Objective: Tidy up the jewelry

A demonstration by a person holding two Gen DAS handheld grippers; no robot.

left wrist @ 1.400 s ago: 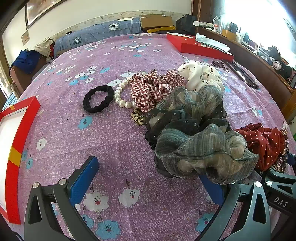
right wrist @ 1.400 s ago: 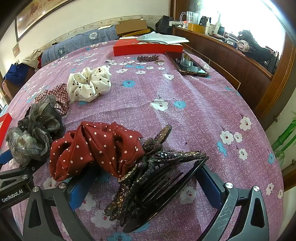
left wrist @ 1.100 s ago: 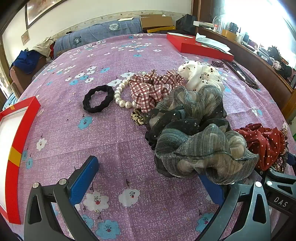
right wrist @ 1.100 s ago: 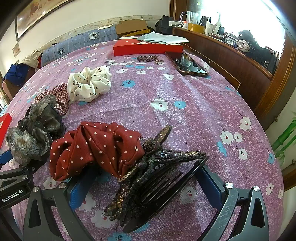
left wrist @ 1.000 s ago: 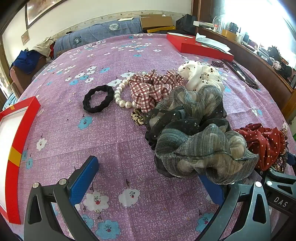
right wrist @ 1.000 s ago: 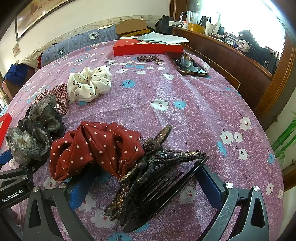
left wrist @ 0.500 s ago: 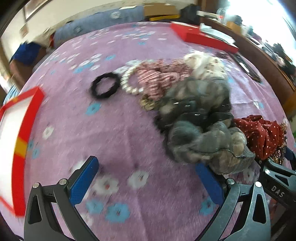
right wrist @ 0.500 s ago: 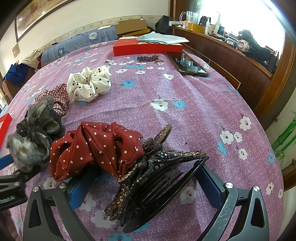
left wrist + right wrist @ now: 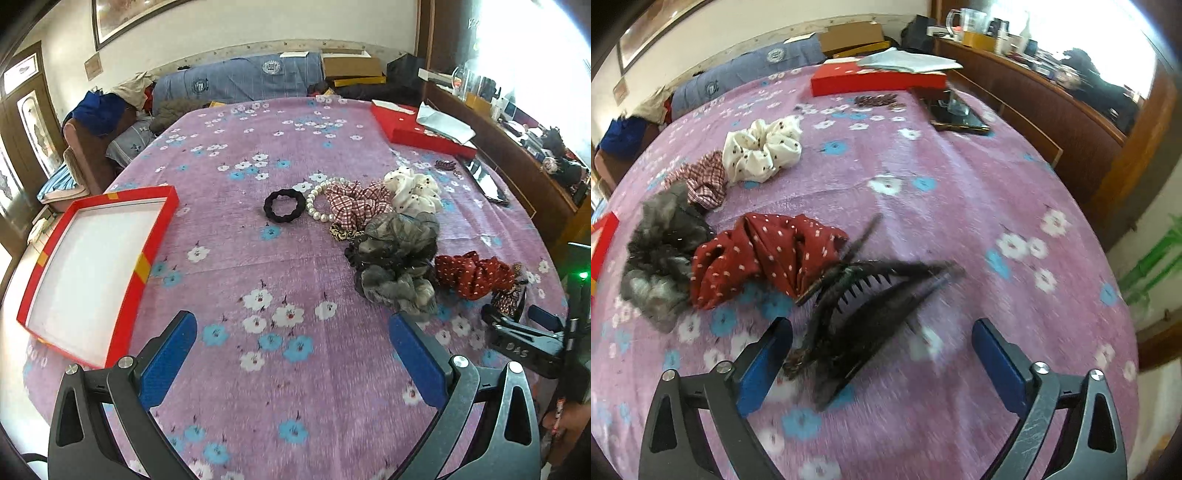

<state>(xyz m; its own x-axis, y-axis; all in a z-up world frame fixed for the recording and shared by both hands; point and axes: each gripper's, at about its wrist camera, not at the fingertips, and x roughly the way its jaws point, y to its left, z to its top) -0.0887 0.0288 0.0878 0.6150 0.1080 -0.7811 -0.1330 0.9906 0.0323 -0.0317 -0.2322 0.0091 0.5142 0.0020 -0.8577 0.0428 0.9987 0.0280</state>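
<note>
On the purple flowered bedspread lies a row of hair pieces: a black scrunchie (image 9: 284, 206), a pearl bracelet (image 9: 314, 204), a red plaid scrunchie (image 9: 352, 203), a cream dotted scrunchie (image 9: 413, 190), a grey gauze scrunchie (image 9: 397, 258) and a red dotted scrunchie (image 9: 472, 275). My left gripper (image 9: 291, 354) hovers open above bare bedspread, nearer than the pile. My right gripper (image 9: 882, 350) is open too, just behind a dark glittery hair claw (image 9: 864, 306) that rests beside the red dotted scrunchie (image 9: 764, 254). An open red box (image 9: 88, 266) with a white inside sits at the left.
A red box lid (image 9: 417, 131) with papers lies at the far right of the bed, a dark hair clip (image 9: 879, 100) and a phone-like slab (image 9: 956, 110) near it. A wooden dresser (image 9: 1052, 110) runs along the right side. Folded bedding (image 9: 236, 81) lines the far wall.
Both grippers have lifted and pulled back from the pile. The left view now takes in the whole red box; the hair claw no longer sits between the right fingers.
</note>
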